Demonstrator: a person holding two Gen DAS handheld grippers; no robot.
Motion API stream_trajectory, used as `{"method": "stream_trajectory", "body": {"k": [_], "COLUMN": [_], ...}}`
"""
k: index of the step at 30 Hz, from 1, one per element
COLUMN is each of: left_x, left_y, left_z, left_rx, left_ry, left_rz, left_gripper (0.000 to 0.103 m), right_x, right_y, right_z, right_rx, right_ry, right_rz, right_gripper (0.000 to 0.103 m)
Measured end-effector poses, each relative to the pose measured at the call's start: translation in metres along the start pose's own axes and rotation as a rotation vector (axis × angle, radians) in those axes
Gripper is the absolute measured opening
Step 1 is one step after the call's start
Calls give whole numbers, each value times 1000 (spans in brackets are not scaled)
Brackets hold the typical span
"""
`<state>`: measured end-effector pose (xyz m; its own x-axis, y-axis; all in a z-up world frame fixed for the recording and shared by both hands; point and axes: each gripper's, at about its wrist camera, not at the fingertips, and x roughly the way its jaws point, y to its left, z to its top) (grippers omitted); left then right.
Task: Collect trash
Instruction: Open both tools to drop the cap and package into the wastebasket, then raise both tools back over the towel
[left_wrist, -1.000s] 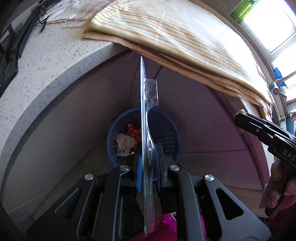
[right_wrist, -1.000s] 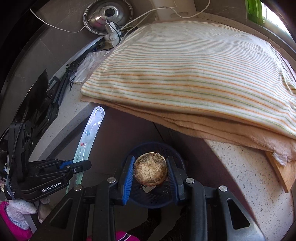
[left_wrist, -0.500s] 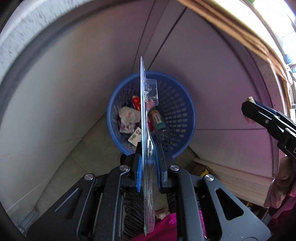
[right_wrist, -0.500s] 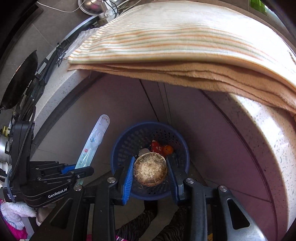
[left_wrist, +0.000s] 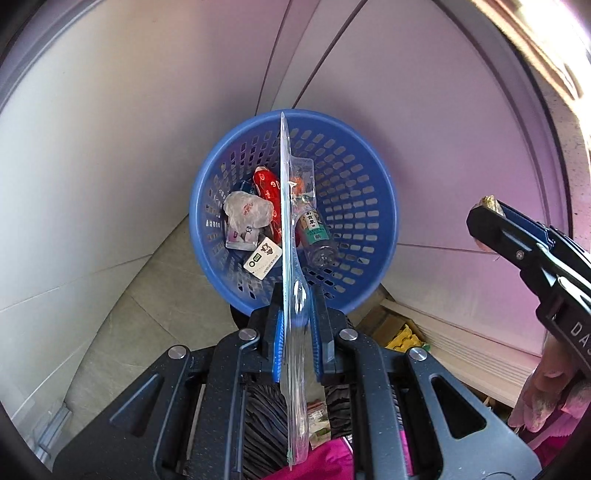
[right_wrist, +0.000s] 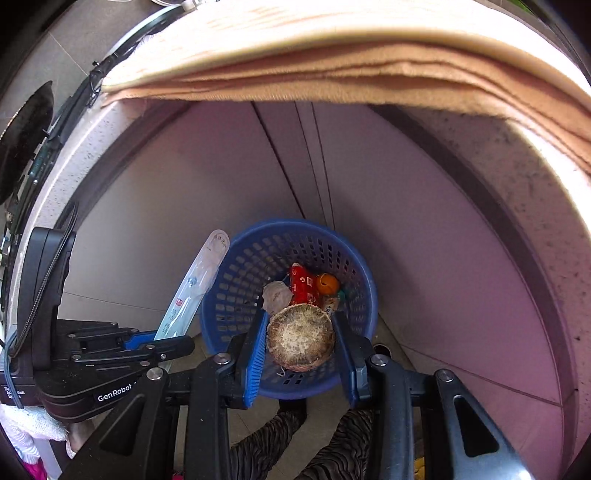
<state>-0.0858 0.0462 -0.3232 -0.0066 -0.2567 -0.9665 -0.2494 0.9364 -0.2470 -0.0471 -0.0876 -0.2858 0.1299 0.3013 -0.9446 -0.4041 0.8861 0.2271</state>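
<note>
A blue perforated trash basket (left_wrist: 354, 206) (right_wrist: 236, 295) stands on the floor against pale cabinet doors, with several wrappers and a small bottle (left_wrist: 314, 236) inside. My left gripper (left_wrist: 295, 317) is shut on a long clear plastic toothbrush package (left_wrist: 291, 258), held edge-on over the basket; in the right wrist view that package (right_wrist: 195, 288) reaches past the basket's left rim. My right gripper (right_wrist: 300, 339) is shut on a round brown mouldy bun (right_wrist: 300, 336), hanging above the basket's near side. In the left wrist view the right gripper (left_wrist: 491, 214) shows at the right edge.
A stone counter edge (right_wrist: 524, 173) curves overhead with a folded striped towel (right_wrist: 332, 74) hanging over it. Cabinet doors (left_wrist: 110, 147) close in behind the basket. Cardboard and scraps (left_wrist: 399, 328) lie on the floor to its right. The person's patterned trouser legs (right_wrist: 273, 439) stand below.
Both grippers have dropped from counter height toward the floor, each keeping its item. The basket now looks larger and nearer, and the counter and towel have slid up out of the views.
</note>
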Motion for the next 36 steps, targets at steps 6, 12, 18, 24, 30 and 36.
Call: {"method": "stream_trajectory", "body": {"k": [6,12,18,24,30,36], "left_x": [15,28,30,26,18,2], "left_y": [-3,-4,-8,-10,-10,-12], "left_z": [9,17,20,21,22,19], "left_rx": [3,10,26,43,50,53], "left_ry": [16,25,15,-9,-21,-47], "left_rz": [25,43,69,96,107,112], "left_gripper": [10,10,16,44,44,44], "right_x": [13,20,18,8,-1,-16], "right_y": [1,-2,-5,-7,-9,-5], "right_z": [4,4,7,11,14,15], "right_rx": [-5,2,6,13,16,0], "right_ry": [10,17,16,-7,-12,-25], "right_rz": [-18,-27,-30,-36,-37,-30], "right_gripper": [36,37,46,67,70,70]}}
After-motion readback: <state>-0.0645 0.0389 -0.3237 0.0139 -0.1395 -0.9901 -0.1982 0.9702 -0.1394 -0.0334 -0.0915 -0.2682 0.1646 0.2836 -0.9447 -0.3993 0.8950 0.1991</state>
